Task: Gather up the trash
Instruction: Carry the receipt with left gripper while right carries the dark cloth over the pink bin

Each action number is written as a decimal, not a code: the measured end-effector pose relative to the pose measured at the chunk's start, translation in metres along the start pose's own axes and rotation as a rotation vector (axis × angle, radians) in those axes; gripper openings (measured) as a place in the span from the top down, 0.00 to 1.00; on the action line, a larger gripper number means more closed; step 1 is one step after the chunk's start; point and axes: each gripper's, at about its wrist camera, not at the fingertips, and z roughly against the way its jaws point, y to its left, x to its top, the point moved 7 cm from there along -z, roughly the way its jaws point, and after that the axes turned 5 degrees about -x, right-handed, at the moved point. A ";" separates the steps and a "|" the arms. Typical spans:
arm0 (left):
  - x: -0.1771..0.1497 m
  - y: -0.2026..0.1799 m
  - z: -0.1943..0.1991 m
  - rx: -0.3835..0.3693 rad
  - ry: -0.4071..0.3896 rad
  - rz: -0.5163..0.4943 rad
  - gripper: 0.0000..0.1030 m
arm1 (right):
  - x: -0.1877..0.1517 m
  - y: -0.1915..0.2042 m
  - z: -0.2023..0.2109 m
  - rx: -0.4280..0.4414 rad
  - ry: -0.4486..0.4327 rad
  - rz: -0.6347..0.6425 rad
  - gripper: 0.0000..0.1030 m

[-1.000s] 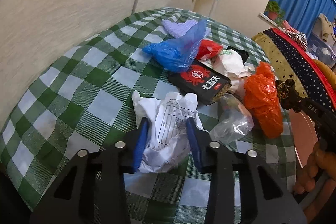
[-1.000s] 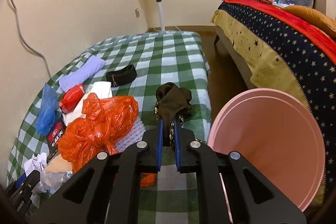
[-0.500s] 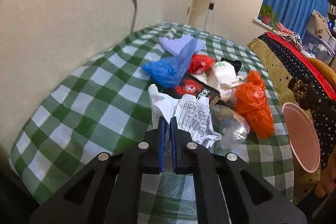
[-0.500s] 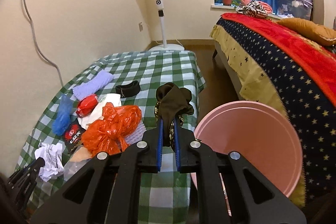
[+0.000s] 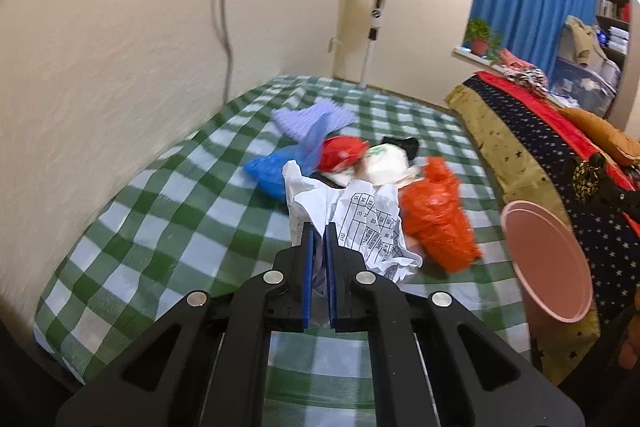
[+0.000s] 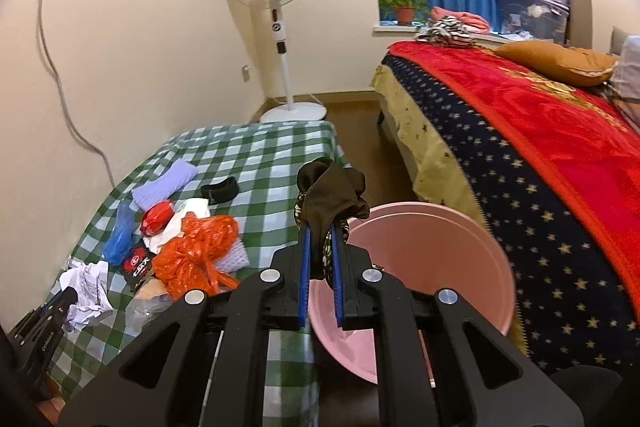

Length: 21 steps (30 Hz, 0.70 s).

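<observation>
Bed under its red and starred blanket runs along my right, and the desk in green checked cloth sits against the wall, with the pink bucket standing in the gap between them, just beside the desk's edge. On the cloth the trash lies heaped: an orange plastic bag nearest the bucket, a blue bag, a purple cloth further back, a red wrapper between them. My left hand-held gripper is pressed together on the crumpled paper, which is lifted off the cloth above the desk's near end. My right hand-held gripper pinches a dark patterned rag, held over the bucket's near rim.
</observation>
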 end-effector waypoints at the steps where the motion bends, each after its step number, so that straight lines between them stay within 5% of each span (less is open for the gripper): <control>1: 0.002 -0.005 0.002 -0.009 -0.004 -0.007 0.95 | 0.002 -0.005 0.003 -0.005 -0.004 -0.009 0.90; 21: 0.031 -0.149 -0.015 -0.299 -0.024 -0.174 0.95 | 0.028 -0.094 0.011 -0.128 -0.046 -0.139 0.90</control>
